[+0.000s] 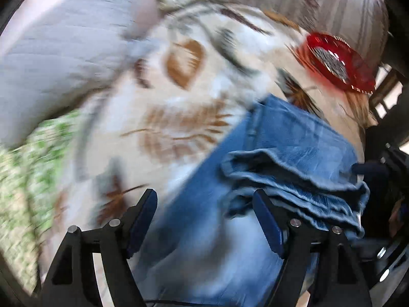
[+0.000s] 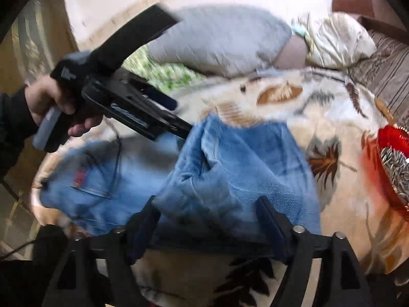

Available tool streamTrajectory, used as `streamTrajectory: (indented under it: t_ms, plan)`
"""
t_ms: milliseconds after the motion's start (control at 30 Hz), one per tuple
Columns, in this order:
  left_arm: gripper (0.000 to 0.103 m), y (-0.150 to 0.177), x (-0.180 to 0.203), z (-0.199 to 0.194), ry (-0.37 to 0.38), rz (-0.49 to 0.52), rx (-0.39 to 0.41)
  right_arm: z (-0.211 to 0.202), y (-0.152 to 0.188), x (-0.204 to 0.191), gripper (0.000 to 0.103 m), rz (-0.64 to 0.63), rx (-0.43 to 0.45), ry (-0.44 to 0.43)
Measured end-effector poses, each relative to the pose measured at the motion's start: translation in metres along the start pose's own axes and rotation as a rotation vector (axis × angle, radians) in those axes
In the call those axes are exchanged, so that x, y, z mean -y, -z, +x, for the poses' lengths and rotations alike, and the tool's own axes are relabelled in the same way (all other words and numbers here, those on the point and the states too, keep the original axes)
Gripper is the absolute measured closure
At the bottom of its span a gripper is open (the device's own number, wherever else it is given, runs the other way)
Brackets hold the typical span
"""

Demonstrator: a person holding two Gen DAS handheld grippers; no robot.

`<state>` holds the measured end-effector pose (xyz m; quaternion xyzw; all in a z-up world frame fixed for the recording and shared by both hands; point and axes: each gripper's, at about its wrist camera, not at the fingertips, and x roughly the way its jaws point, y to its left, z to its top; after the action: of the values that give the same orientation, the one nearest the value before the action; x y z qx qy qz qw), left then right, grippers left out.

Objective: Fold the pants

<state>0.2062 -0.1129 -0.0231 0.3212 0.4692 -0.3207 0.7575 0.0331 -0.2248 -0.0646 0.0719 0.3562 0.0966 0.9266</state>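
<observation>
Blue jeans (image 1: 281, 140) lie on a cream blanket with brown leaves (image 1: 179, 102), the leg ends folded back in a rumpled stack at the right. My left gripper (image 1: 204, 202) hangs open over the pale denim, nothing pressed between its pads. In the right wrist view the jeans (image 2: 230, 166) lie doubled over, waist and red label to the left. My right gripper (image 2: 207, 204) stands open at the near edge of the fold, with denim lying between its fingers. A hand (image 2: 51, 102) holds the left gripper (image 2: 179, 115) above the far edge of the jeans.
A red bowl of sunflower seeds (image 1: 337, 64) (image 2: 393, 166) sits on the blanket just beyond the jeans. A grey quilted pillow (image 1: 64, 51) (image 2: 217, 38), a green-patterned cloth (image 1: 25, 179) and a cream cushion (image 2: 337, 41) lie at the back. A striped sofa back (image 1: 332, 7) borders the blanket.
</observation>
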Motion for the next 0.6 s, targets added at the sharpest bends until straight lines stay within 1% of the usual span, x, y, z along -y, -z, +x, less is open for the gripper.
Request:
streamTrajectory:
  t_ms: [67, 100, 167, 200, 267, 333, 367, 400, 433, 500, 567, 600]
  plan:
    - [0.025, 0.015, -0.009, -0.038, -0.075, -0.019, 0.014, -0.019, 0.000, -0.002, 0.018, -0.007, 0.047, -0.036]
    - [0.025, 0.026, -0.015, -0.065, -0.127, -0.038, 0.016, -0.028, 0.001, -0.003, 0.015, -0.010, 0.076, -0.051]
    - [0.025, 0.044, -0.025, -0.097, -0.191, -0.066, 0.015, -0.040, 0.004, -0.006, 0.014, -0.011, 0.112, -0.056]
    - [0.024, 0.060, -0.032, -0.121, -0.231, -0.086, 0.011, -0.042, 0.004, -0.006, 0.014, -0.014, 0.120, -0.067]
    - [0.021, 0.095, -0.040, -0.165, -0.316, -0.132, -0.022, -0.043, 0.004, -0.007, 0.014, -0.012, 0.122, -0.083]
    - [0.020, 0.126, -0.044, -0.194, -0.363, -0.172, -0.065, -0.043, 0.006, -0.007, 0.014, -0.002, 0.120, -0.115]
    - [0.016, 0.142, -0.043, -0.206, -0.379, -0.195, -0.088, -0.042, 0.007, -0.008, 0.014, -0.002, 0.116, -0.129]
    - [0.009, 0.160, -0.041, -0.215, -0.386, -0.221, -0.111, -0.040, 0.008, -0.011, 0.014, -0.009, 0.113, -0.138]
    - [0.006, 0.177, -0.040, -0.218, -0.386, -0.241, -0.122, -0.039, 0.009, -0.013, 0.014, -0.016, 0.114, -0.135]
    - [0.006, 0.197, -0.034, -0.212, -0.393, -0.278, -0.124, -0.035, 0.012, -0.016, 0.014, -0.031, 0.107, -0.134]
    - [0.006, 0.208, -0.030, -0.193, -0.368, -0.324, -0.106, -0.038, 0.016, -0.014, 0.014, -0.022, 0.101, -0.127]
    - [0.005, 0.209, -0.027, -0.180, -0.350, -0.347, -0.085, -0.040, 0.017, -0.012, 0.014, -0.019, 0.098, -0.123]
